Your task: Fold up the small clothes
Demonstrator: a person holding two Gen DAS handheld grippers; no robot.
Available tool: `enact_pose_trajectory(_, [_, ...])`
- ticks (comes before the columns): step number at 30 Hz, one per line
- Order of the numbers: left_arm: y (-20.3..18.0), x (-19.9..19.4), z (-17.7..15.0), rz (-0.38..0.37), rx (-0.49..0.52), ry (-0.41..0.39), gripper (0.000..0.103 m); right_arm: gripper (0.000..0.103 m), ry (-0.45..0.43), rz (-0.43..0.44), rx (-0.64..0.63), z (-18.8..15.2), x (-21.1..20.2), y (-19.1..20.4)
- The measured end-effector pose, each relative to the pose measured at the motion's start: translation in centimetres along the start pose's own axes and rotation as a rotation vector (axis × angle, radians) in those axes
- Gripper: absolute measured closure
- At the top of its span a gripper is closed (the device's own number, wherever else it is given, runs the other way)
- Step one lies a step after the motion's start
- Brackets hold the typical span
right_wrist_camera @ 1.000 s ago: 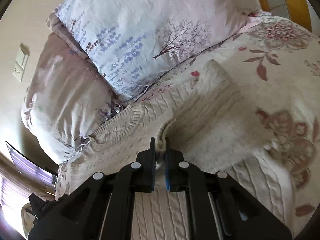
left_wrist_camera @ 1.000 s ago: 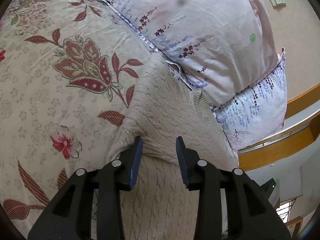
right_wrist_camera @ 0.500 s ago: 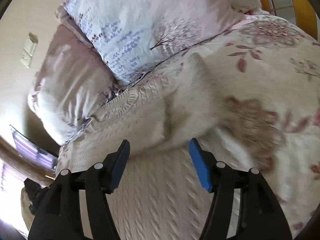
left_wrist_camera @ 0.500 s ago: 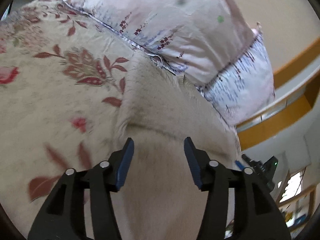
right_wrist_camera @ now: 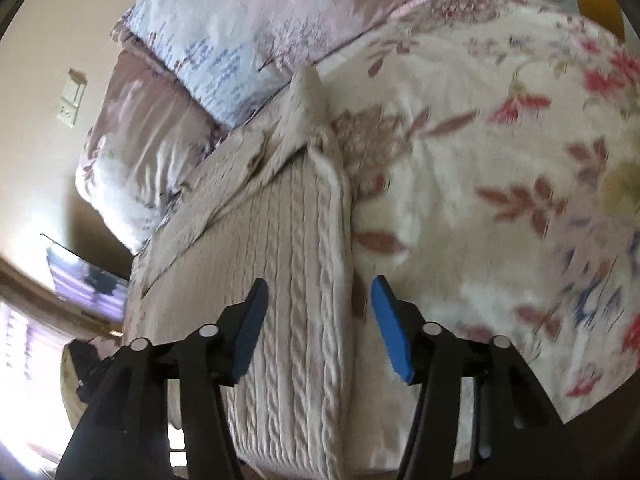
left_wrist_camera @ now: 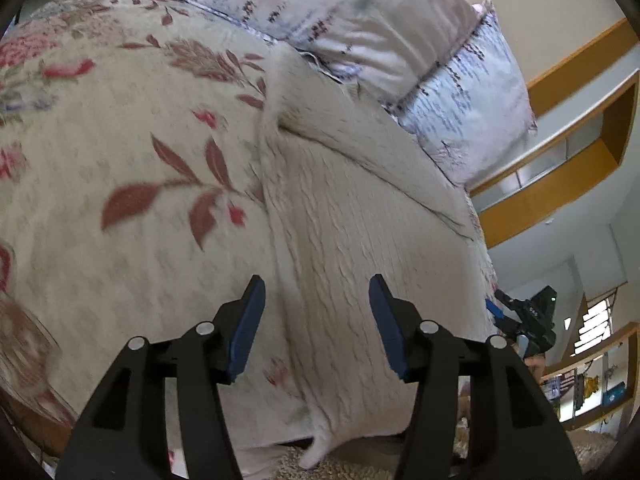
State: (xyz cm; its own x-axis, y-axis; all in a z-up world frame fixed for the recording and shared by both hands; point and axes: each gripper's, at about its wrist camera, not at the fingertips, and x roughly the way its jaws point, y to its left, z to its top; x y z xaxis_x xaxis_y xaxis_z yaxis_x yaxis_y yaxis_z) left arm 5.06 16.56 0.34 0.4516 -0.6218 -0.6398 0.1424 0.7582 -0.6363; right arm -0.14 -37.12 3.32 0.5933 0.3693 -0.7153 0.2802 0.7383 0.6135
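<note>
A cream cable-knit sweater lies on the floral bedspread, its sleeves folded in over the body. It also shows in the right wrist view, long and narrow, running from the pillows toward me. My left gripper is open and empty, held above the sweater's near left edge. My right gripper is open and empty, above the sweater's near right edge. The other gripper shows small at the right of the left wrist view.
Two pale floral pillows lie at the head of the bed, touching the sweater's far end; they also show in the right wrist view. A wooden shelf is on the wall. The bed's near edge is just below both grippers.
The right gripper let go of the sleeve fold and opened wide. The left gripper opened wider. Both pulled back toward the near end of the sweater.
</note>
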Motion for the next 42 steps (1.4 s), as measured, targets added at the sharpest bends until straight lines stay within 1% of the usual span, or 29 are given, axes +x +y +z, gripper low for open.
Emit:
enact_pose_trajectory(1, [0.0, 0.1, -0.3, -0.01, -0.003, 0.005, 0.055, 0.056, 0.014, 0.014, 0.003, -0.3, 0.1, -0.2])
enact_pose_trajectory(3, [0.0, 0.2, -0.8, -0.03, -0.015, 0.012, 0.064, 0.06, 0.028, 0.049, -0.002, -1.1, 0.0, -0.3])
enact_pose_trajectory(4, [0.0, 0.2, -1.2, -0.036, -0.019, 0.012, 0.066, 0.064, 0.036, 0.064, -0.004, -1.4, 0.0, -0.3])
enact_pose_trajectory(5, [0.1, 0.2, -1.5, -0.049, -0.027, 0.017, 0.072, 0.067, 0.053, 0.093, 0.0, -1.9, -0.1, -0.5])
enact_pose_trajectory(6, [0.3, 0.2, -2.0, -0.075, -0.043, 0.03, 0.077, 0.072, 0.067, 0.122, 0.006, -2.2, -0.1, -0.7])
enact_pose_trajectory(7, [0.4, 0.2, -2.4, -0.098, -0.052, 0.039, 0.079, 0.076, 0.085, 0.155, 0.014, -2.6, -0.1, -0.8])
enact_pose_trajectory(8, [0.3, 0.3, -2.7, -0.116, -0.053, 0.044, 0.082, 0.077, 0.102, 0.185, 0.019, -3.3, -0.1, -1.0])
enact_pose_trajectory(9, [0.3, 0.2, -3.1, -0.129, -0.051, 0.046, 0.083, 0.081, 0.108, 0.204, 0.018, -3.8, -0.3, -1.0])
enact_pose_trajectory(12, [0.1, 0.0, -4.8, -0.191, -0.045, 0.064, 0.083, 0.082, 0.132, 0.271, 0.015, -5.1, -0.9, -1.1])
enact_pose_trajectory(14, [0.1, 0.0, -5.6, -0.218, -0.04, 0.078, 0.083, 0.082, 0.152, 0.288, -0.003, -6.0, -1.1, -0.8])
enact_pose_trajectory(19, [-0.4, 0.1, -7.3, -0.243, -0.021, 0.109, 0.083, 0.082, 0.206, 0.278, -0.062, -7.6, -1.2, 0.4])
enact_pose_trajectory(21, [-0.7, 0.3, -7.8, -0.237, -0.005, 0.128, 0.083, 0.082, 0.221, 0.274, -0.083, -8.0, -1.2, 0.8])
enact_pose_trajectory(24, [-1.3, 0.8, -8.3, -0.221, 0.03, 0.162, 0.086, 0.09, 0.221, 0.255, -0.124, -8.3, -1.1, 1.7])
enact_pose_trajectory(25, [-1.6, 1.0, -8.4, -0.214, 0.043, 0.168, 0.091, 0.093, 0.21, 0.251, -0.134, -8.2, -1.2, 2.0])
enact_pose_trajectory(26, [-1.8, 1.0, -8.3, -0.212, 0.049, 0.163, 0.095, 0.093, 0.183, 0.251, -0.148, -8.0, -1.4, 2.5])
enact_pose_trajectory(27, [-2.0, 0.8, -8.0, -0.217, 0.059, 0.149, 0.096, 0.094, 0.157, 0.252, -0.159, -7.8, -1.6, 3.0])
enact_pose_trajectory(31, [-3.2, -0.1, -6.5, -0.202, 0.113, 0.071, 0.097, 0.094, -0.002, 0.239, -0.235, -6.8, -3.8, 4.4])
enact_pose_trajectory(32, [-3.6, -0.5, -6.1, -0.192, 0.124, 0.042, 0.097, 0.095, -0.059, 0.227, -0.26, -6.6, -4.5, 4.9])
enact_pose_trajectory(35, [-4.3, -2.0, -4.6, -0.157, 0.157, -0.049, 0.097, 0.095, -0.17, 0.201, -0.307, -6.1, -5.8, 5.6])
enact_pose_trajectory(40, [-5.2, -4.1, -2.0, -0.097, 0.186, -0.179, 0.097, 0.095, -0.343, 0.149, -0.423, -6.3, -7.2, 7.1])
enact_pose_trajectory(42, [-5.5, -4.8, -1.2, -0.087, 0.193, -0.219, 0.097, 0.095, -0.39, 0.138, -0.454, -6.1, -7.3, 7.9])
